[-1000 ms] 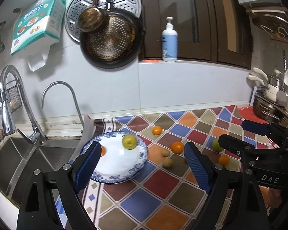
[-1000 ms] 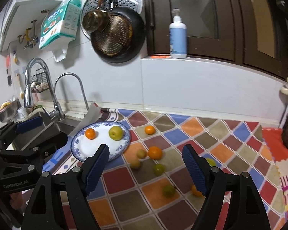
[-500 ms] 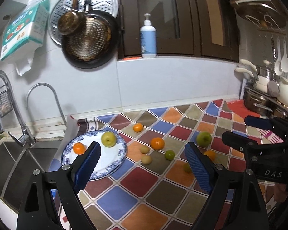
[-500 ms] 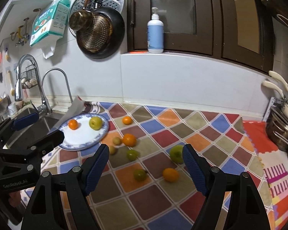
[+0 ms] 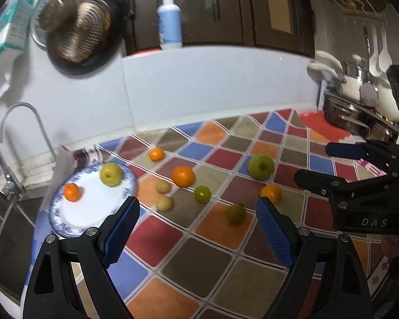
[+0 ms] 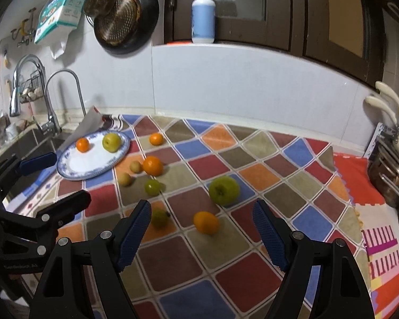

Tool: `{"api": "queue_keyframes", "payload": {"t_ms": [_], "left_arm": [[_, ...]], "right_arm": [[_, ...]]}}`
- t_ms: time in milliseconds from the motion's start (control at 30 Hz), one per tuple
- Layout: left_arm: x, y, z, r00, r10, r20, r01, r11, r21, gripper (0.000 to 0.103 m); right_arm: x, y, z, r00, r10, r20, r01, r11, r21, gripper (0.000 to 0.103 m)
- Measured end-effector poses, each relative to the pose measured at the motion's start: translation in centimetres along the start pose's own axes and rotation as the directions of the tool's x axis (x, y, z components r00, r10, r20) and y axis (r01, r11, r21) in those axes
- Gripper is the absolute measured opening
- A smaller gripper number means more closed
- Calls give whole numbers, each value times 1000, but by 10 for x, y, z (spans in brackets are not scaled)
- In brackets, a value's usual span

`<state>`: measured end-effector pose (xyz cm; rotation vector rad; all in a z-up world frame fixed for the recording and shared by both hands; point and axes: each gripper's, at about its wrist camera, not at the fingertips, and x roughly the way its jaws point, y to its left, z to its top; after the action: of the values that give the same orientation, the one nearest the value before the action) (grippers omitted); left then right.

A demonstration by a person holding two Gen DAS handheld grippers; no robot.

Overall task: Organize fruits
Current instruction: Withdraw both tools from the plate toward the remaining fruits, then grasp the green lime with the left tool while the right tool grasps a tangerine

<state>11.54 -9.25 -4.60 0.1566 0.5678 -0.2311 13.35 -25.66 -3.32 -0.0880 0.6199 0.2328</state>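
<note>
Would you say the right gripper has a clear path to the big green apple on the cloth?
Probably yes: the right gripper is open, the big green apple lies ahead, and only a small orange sits off to the side.

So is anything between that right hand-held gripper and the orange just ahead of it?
Nothing visible: the right hand-held gripper is open, with the orange lying between its fingers' line of sight on the bare checkered mat.
</note>
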Motion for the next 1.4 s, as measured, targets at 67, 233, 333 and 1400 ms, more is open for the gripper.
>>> {"api": "queue_keyframes", "payload": {"t_ms": [67,233,333,1400], "left_arm": [[10,-5,-3,1000,-15,-25,16,1000,14,89],[34,-13,-10,995,-51,-87,54,998,29,88],[46,-17,-13,993,-56,-107,62,996,56,86],[115,-25,-14,939,-234,-251,250,968,34,29]], "right_arm": [[9,-5,-4,1000,7,-24,-7,1000,-6,79],[32,-10,-12,996,37,-76,-40,998,-38,78],[44,-12,-16,993,49,-104,-55,997,-48,74],[118,-21,-28,956,172,-239,-179,984,-7,38]]}}
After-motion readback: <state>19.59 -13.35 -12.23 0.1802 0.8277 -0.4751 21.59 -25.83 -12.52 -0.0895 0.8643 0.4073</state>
